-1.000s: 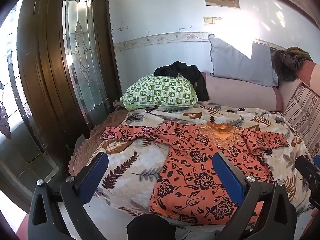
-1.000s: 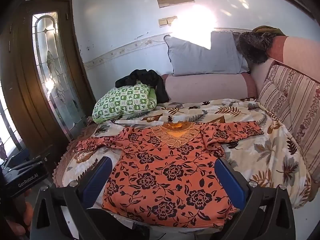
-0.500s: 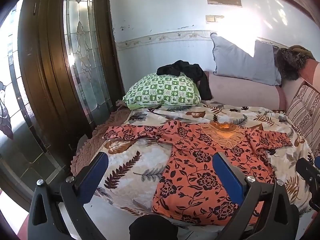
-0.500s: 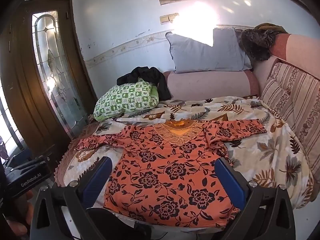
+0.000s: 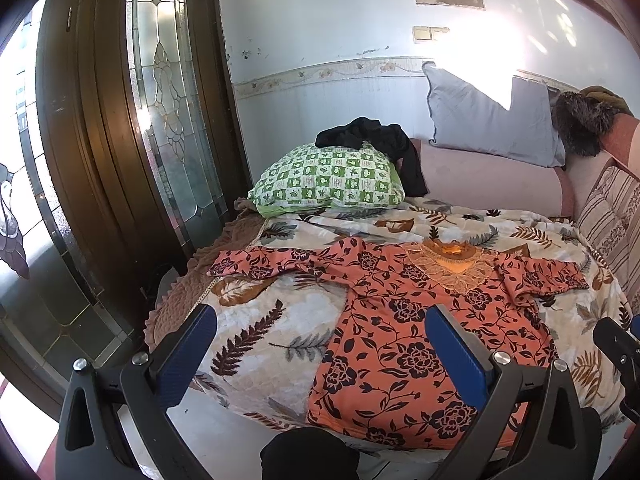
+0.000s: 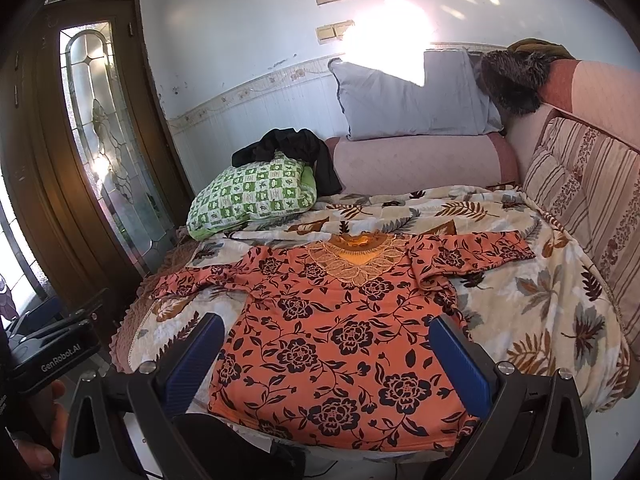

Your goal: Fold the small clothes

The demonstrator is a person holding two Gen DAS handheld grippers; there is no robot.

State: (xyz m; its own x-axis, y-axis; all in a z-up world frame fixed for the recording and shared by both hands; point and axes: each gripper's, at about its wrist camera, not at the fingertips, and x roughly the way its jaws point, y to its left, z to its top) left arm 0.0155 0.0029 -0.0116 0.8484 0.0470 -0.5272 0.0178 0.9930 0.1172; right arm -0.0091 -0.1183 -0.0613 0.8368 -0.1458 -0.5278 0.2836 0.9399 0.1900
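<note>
One orange top [image 6: 340, 344], soft knit, printed all over with black roses and vines, with a rounded lace yoke at the neck. It lies flat and face up on the bed, hem toward the near edge, both long sleeves spread out to the sides; the sleeve on the door side is creased.

One blanket [image 6: 540, 300], plush, cream with brown and grey leaf shapes, covering the bed under the top. A brown scalloped cover [image 5: 176, 304] shows beneath it at the door-side corner.

Pillows, three: one green-and-white checked [image 6: 252, 196], plump; one pale grey-blue [image 6: 408, 100], propped against the wall; one striped cushion [image 6: 560, 188] at the side. One long pink bolster [image 6: 416, 164], cylindrical, lies along the wall.

One black garment [image 6: 296, 152], crumpled, draped over the checked pillow and the bolster end.

One wooden door [image 5: 100, 120], dark and glossy, with an arched leaded-glass panel.

Grippers, two, each with black frames and two flat blue pads. Left gripper [image 5: 320, 344]: fingers spread wide, holding nothing, above the near edge of the bed (over blanket and the top's door-side half). Right gripper [image 6: 328, 356]: fingers likewise wide apart, empty, framing the top's lower body without touching it.
</note>
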